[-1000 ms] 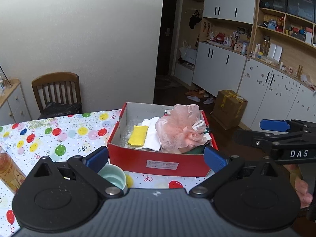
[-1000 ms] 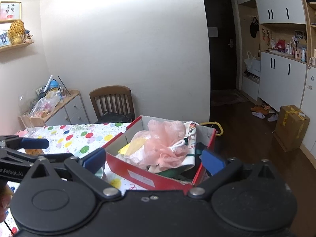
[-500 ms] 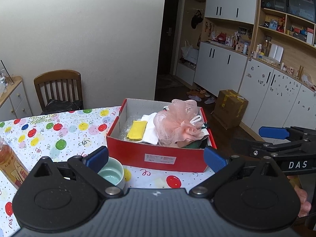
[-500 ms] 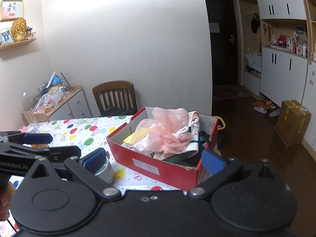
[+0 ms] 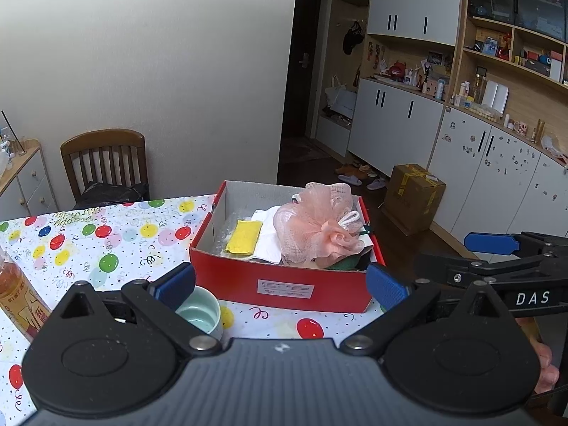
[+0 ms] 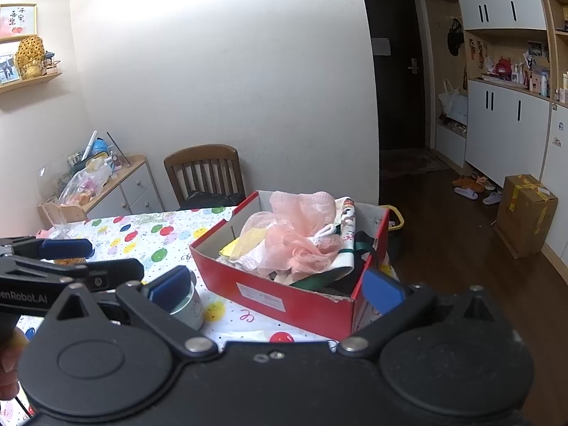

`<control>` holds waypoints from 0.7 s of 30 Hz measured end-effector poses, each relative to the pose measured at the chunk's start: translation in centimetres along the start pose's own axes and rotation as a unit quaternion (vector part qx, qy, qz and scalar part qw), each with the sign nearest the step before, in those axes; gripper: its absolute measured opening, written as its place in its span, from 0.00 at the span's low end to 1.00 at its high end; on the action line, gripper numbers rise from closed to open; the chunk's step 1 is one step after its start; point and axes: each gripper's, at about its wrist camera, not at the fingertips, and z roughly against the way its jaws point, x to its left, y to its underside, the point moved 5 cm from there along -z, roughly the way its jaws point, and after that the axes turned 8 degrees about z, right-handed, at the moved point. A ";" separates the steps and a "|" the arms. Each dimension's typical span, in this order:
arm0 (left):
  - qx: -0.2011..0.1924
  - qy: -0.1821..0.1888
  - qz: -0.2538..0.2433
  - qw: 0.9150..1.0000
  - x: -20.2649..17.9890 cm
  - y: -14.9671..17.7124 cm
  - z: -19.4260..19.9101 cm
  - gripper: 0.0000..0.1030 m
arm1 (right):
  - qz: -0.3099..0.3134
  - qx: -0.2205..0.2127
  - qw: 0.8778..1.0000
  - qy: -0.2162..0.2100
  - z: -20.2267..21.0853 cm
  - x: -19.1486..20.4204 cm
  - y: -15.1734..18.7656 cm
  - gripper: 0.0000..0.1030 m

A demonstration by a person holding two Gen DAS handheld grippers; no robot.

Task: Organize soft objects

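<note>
Left wrist view: we hold the left gripper (image 5: pixel 280 284) with its 2 fingers spread wide and nothing between them, hovering short of the red box (image 5: pixel 284 284), which stands on the balloon-print tablecloth (image 5: pixel 106 241). From the box centre, a pink mesh sponge (image 5: pixel 316 230) fills the 3 o'clock half, lying over a white cloth (image 5: pixel 269 245); a yellow cloth (image 5: pixel 244 236) lies flat toward 9 o'clock; a dark green item (image 5: pixel 346 264) shows at 5 o'clock. A pale green cup (image 5: pixel 198 310) stands at 7 o'clock, just beside the box front, and a bottle (image 5: pixel 14 291) farther out near 8 o'clock.

Right wrist view: the right gripper (image 6: pixel 277 287) likewise has its fingers apart and is empty, facing the box corner (image 6: pixel 349 301).

All the soft things appear to be in the box, so we judge the sorting nearly complete, the step in hand being a final check or a tidying press. To do it well, we would come in from above the sponge, take it by its bulk and not by the white cord loop (image 5: pixel 349 218), and keep the left finger (image 5: pixel 175 282) clear of the cup. The mesh should compress readily and spring back, so light pressure will do.
</note>
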 end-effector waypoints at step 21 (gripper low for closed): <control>-0.004 0.001 0.001 1.000 0.0 -0.1 -0.2 1.00 | 0.000 -0.002 1.000 0.002 0.1 0.0 -0.2 1.00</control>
